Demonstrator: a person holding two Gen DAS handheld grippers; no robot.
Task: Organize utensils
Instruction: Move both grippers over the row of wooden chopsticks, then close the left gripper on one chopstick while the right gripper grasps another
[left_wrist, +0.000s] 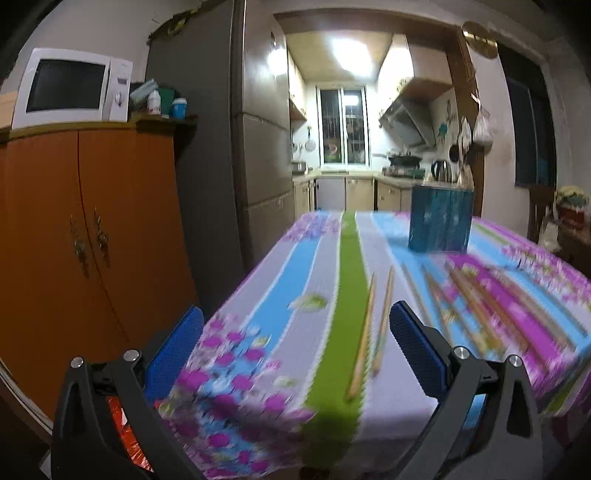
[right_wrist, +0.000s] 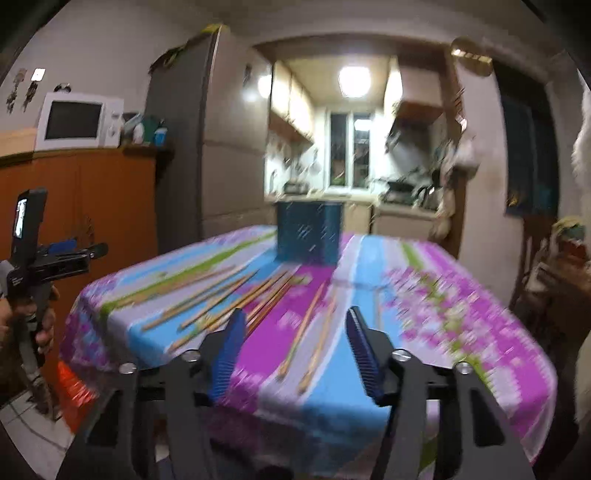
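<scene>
Now both grippers, left gripper (left_wrist: 295, 328) wide, right gripper (right_wrist: 295, 328) half open, hold nothing; grab one pair of chopsticks (right_wrist: 308, 343) just ahead

The right gripper (right_wrist: 293, 349) hung over the near edge of the table (right_wrist: 480, 369), its 2 blue-padded jaws apart with nothing between them. Beyond them, wooden chopsticks (right_wrist: 236, 295) lay scattered across the striped, flowered tablecloth (right_wrist: 424, 314), 2 of them pointing towards the gap between the jaws. A dark teal container (right_wrist: 308, 232) stood upright at the far end of the table. Off to the left, a hand (right_wrist: 40, 325) gripped the left gripper (right_wrist: 55, 254) beside the orange cabinet (right_wrist: 92, 192). The whole view was blurred.
</scene>
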